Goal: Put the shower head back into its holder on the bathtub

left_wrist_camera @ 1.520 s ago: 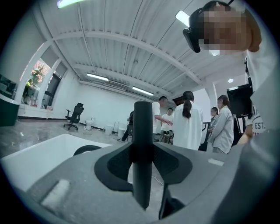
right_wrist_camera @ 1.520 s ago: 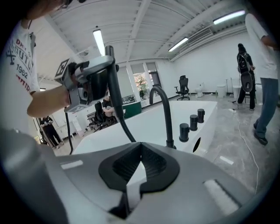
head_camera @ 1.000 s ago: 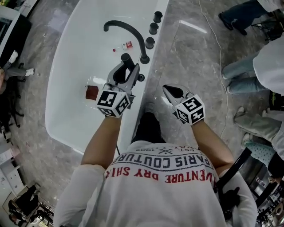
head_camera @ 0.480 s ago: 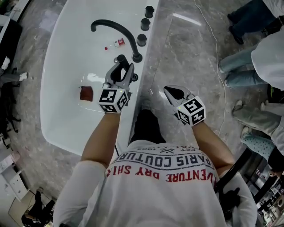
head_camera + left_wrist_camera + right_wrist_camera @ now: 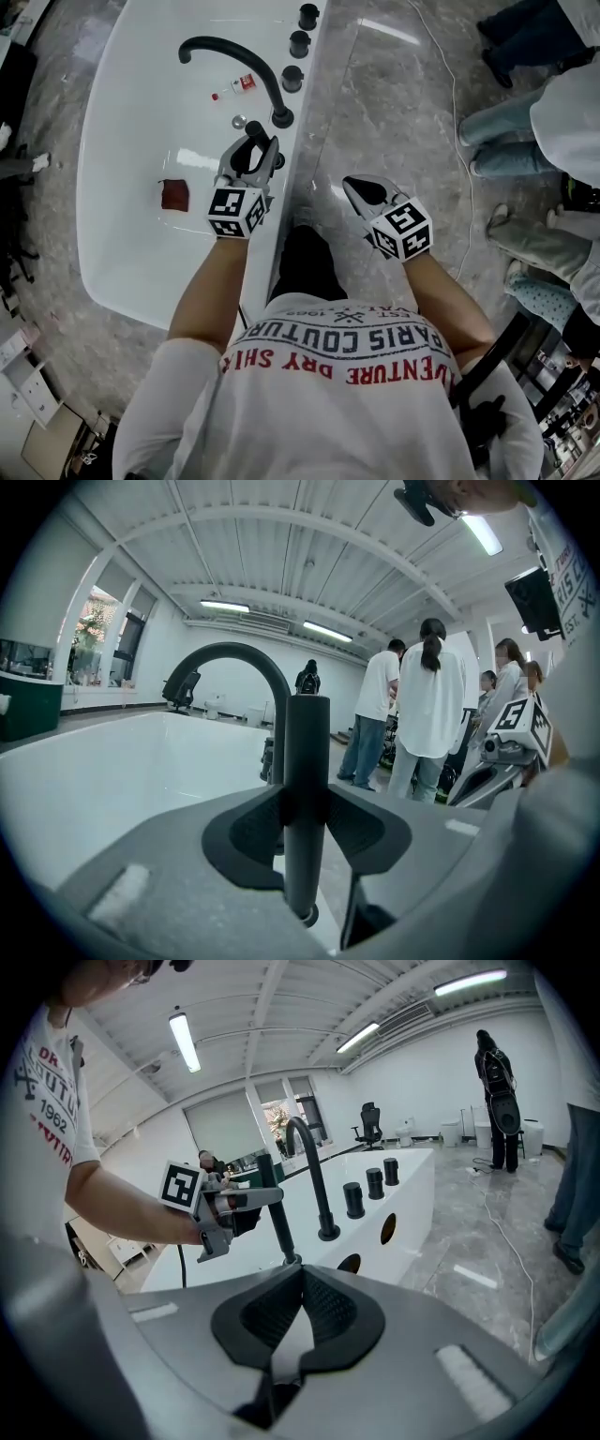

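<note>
The black stick-shaped shower head (image 5: 307, 752) stands upright between the pads of my left gripper (image 5: 307, 829), which is shut on it. In the head view that gripper (image 5: 255, 150) is over the right rim of the white bathtub (image 5: 122, 141), just below the black arched tap (image 5: 234, 54). The right gripper view shows the shower head (image 5: 277, 1211) reaching down to a small round fitting (image 5: 292, 1261) on the rim. My right gripper (image 5: 362, 190) hangs shut and empty over the marble floor beside the tub; its pads (image 5: 323, 1312) meet.
Three black knobs (image 5: 298, 43) line the rim beyond the tap. Inside the tub lie a red object (image 5: 173, 194), a small bottle (image 5: 242, 84) and a drain (image 5: 239, 120). People (image 5: 525, 141) stand on the floor at right, near a thin cable (image 5: 457, 84).
My left gripper has sunk with the shower head toward the tub rim. The right gripper has dropped slightly and stays shut.
</note>
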### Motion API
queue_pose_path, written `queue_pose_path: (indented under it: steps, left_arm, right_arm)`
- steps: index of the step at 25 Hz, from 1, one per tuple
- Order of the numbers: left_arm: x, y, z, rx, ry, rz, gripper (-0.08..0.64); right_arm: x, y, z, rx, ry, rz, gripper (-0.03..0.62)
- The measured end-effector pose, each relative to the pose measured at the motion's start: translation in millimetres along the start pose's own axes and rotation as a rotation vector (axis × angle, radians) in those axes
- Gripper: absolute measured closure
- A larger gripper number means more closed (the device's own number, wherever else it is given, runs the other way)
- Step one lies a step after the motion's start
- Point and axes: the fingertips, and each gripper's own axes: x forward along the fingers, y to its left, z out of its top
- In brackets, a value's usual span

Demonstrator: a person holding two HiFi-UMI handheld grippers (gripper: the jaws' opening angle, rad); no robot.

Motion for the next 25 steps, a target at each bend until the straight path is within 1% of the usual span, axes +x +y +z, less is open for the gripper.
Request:
queue_pose_path:
  steps: [7,11,13,15,19,21,25]
  left_arm:
    - [-9.0,-6.8,-21.9,0.042,0.054,-0.017,0.419]
    - [-10.7,-17.8,-34.2,0.123,0.096,-0.046,0.419]
    - [-12.3,-23.4,-37.6,0.163,0.102,-0.058,0.419]
    - [-13.6,-26.0,-39.8,0.18,0.102,-0.06,0.419]
    - [-14.1,-27.2,-41.6,0.167,0.117,-0.06,0.414]
    - [-17.0,-28.6,-40.2,0.155,0.118,-0.062,0.386]
    - [-27.7,-29.0,-38.2,0.116,0.114,-0.058,0.376]
  right_arm:
    - [-0.8,-0.8,-1.3,0.009,-0.001,-0.002,0.594]
    - [0.4,2.4,-0.7,0.005,-0.001,0.002,0.594]
    - [-0.4,4.2,0.4,-0.001,-0.002,0.004,0.594]
    - [-1.8,6.3,-1.3,-0.002,0.001,0.006,0.593]
    - [-4.8,12.1,0.9,-0.01,-0.001,0.013,0.593]
    - [-7.2,14.7,5.3,-0.017,-0.008,0.014,0.592]
    - [-16.8,14.9,16.7,-0.02,-0.034,0.0,0.593]
